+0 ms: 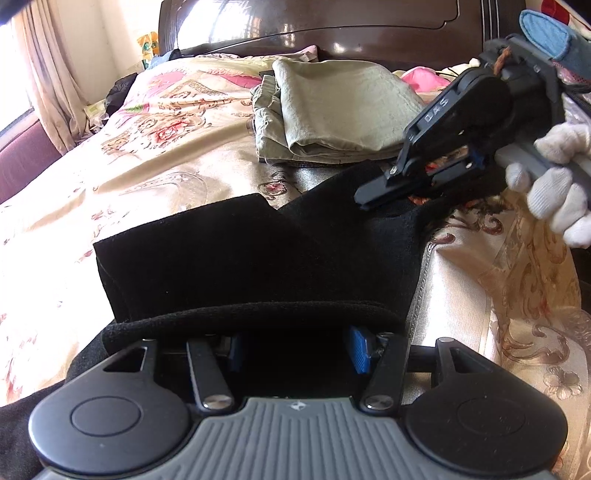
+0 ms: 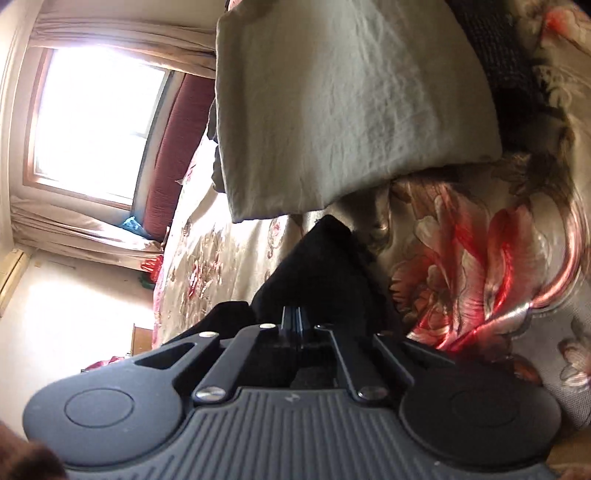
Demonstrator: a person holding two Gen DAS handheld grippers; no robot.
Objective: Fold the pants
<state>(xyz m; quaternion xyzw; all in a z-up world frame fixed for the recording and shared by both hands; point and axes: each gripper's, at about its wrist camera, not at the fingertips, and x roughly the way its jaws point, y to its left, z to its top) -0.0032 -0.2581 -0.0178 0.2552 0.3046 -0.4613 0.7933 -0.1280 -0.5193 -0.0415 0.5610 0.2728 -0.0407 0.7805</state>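
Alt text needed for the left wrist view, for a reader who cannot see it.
Black pants lie on a floral bedspread, their near edge draped over the left gripper. The right gripper, in a white-gloved hand, meets their far end. Folded beige pants lie behind.

Daylight pours in from the window (image 2: 96, 122), which is blown out to white in the right wrist view. Glare streaks the glossy headboard (image 1: 332, 26) and the satin bedspread (image 1: 110, 177). Both fisheye views bend at the edges; the black pants (image 1: 258, 258) show almost no detail.
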